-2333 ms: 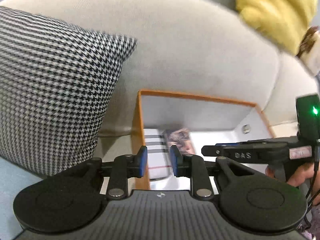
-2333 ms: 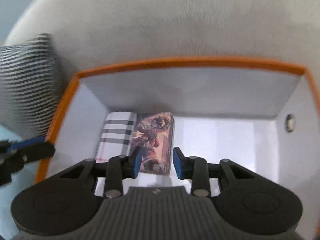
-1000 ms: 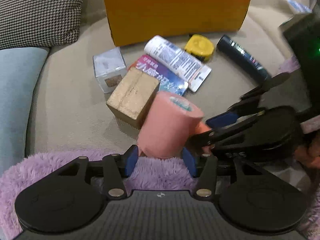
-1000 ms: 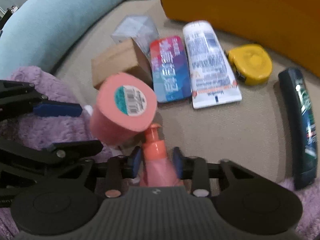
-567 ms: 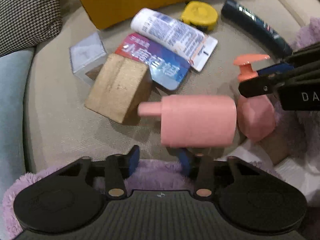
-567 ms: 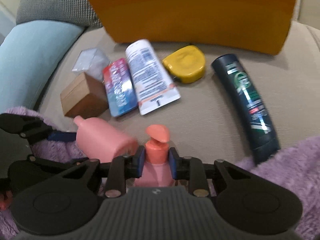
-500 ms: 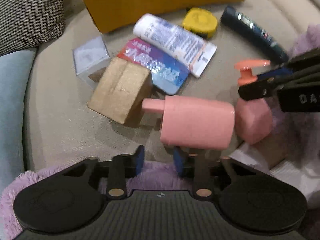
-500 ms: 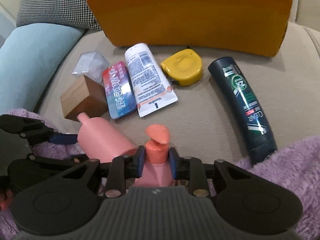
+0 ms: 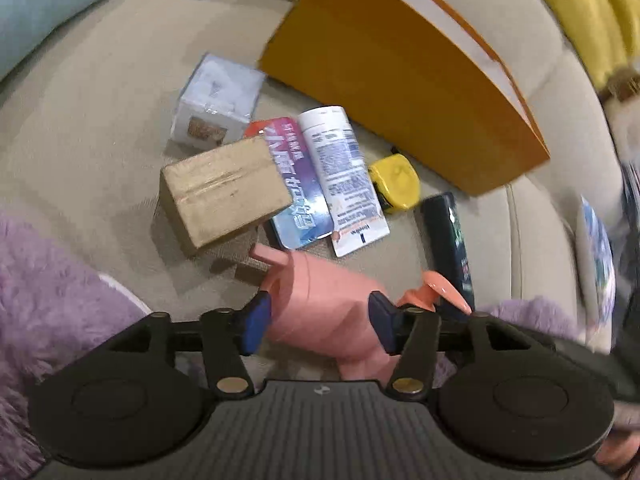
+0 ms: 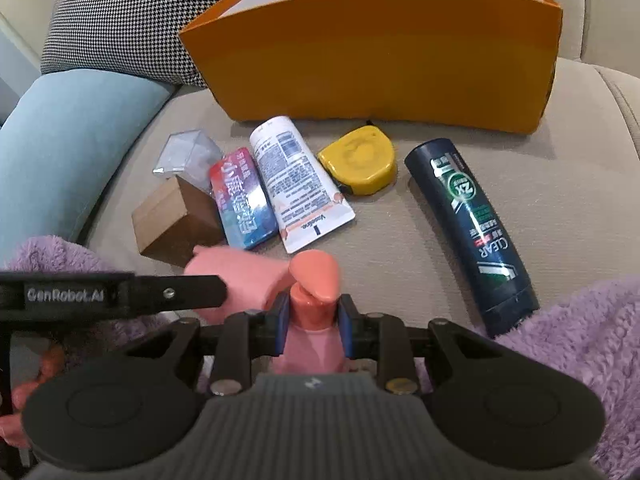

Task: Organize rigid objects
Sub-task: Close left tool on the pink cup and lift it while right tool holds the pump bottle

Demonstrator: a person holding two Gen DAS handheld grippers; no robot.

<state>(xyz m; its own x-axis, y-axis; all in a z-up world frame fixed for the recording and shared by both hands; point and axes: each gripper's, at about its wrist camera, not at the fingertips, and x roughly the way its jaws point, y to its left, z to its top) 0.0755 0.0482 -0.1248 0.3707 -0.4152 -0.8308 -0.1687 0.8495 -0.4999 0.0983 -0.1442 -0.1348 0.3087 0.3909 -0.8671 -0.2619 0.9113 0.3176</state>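
Note:
My left gripper (image 9: pixel 318 318) is shut on a pink bottle (image 9: pixel 328 308) with a small neck, held on its side above the sofa seat. My right gripper (image 10: pixel 312 326) is shut on the neck of a pink pump bottle (image 10: pixel 314 280), which also shows in the left wrist view (image 9: pixel 436 288). The left gripper's finger (image 10: pixel 160 292) crosses the right wrist view, with the pink bottle (image 10: pixel 236 276) behind it. The orange box (image 10: pixel 372 60) stands open at the back of the seat.
On the seat lie a brown box (image 10: pixel 176 220), a clear cube (image 10: pixel 188 156), a colourful flat pack (image 10: pixel 242 198), a white tube (image 10: pixel 300 182), a yellow tape measure (image 10: pixel 360 160) and a dark shampoo bottle (image 10: pixel 472 228). A purple fluffy blanket (image 10: pixel 580 340) covers the front; cushions (image 10: pixel 80 148) lie left.
Both grippers left the orange box, came down to the front of the seat and closed on the two pink bottles. The left view has since swung right and the bottle sits between its pads.

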